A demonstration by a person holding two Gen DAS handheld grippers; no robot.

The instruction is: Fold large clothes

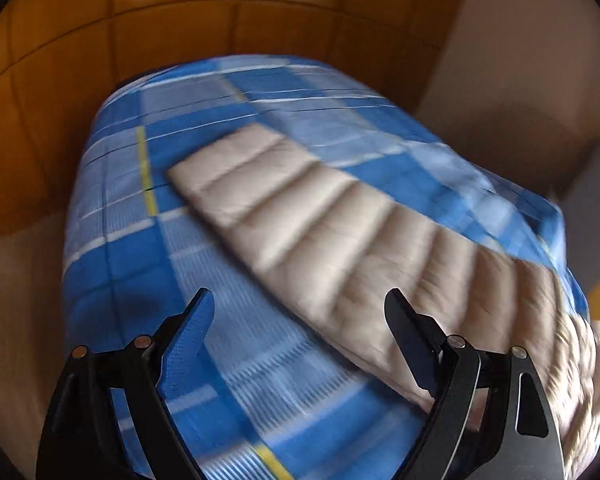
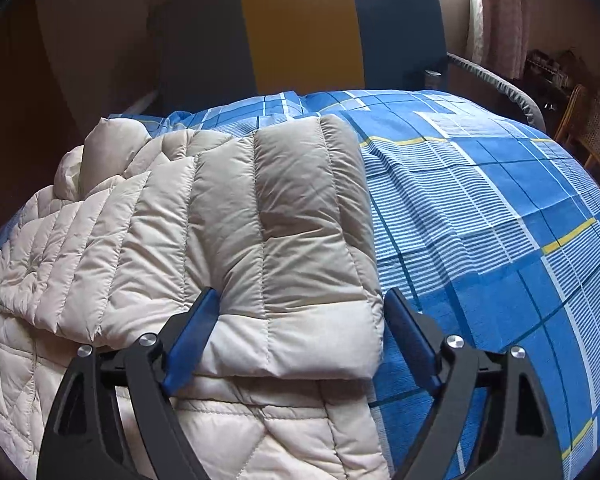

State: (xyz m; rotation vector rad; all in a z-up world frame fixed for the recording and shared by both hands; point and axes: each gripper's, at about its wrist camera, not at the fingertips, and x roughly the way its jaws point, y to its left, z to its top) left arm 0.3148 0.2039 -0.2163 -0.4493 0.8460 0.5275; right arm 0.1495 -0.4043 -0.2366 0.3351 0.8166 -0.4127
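Note:
A cream quilted puffer jacket [image 2: 172,232] lies on a bed with a blue checked sheet [image 2: 480,216]. One sleeve [image 2: 300,248] is folded over the jacket's body, its cuff end just in front of my right gripper [image 2: 298,320], which is open and straddles the cuff without touching it. In the left wrist view, which is blurred by motion, the other sleeve [image 1: 320,232] stretches out flat across the sheet [image 1: 140,264]. My left gripper [image 1: 300,320] hangs open above the sheet, its right finger over the sleeve's near edge.
An orange-brown wooden wardrobe [image 1: 180,8] stands beyond the bed's far end. A headboard [image 2: 300,32] in grey-blue and yellow closes the other end. A wicker chair [image 2: 592,136] and a curtain [image 2: 500,8] are at the right.

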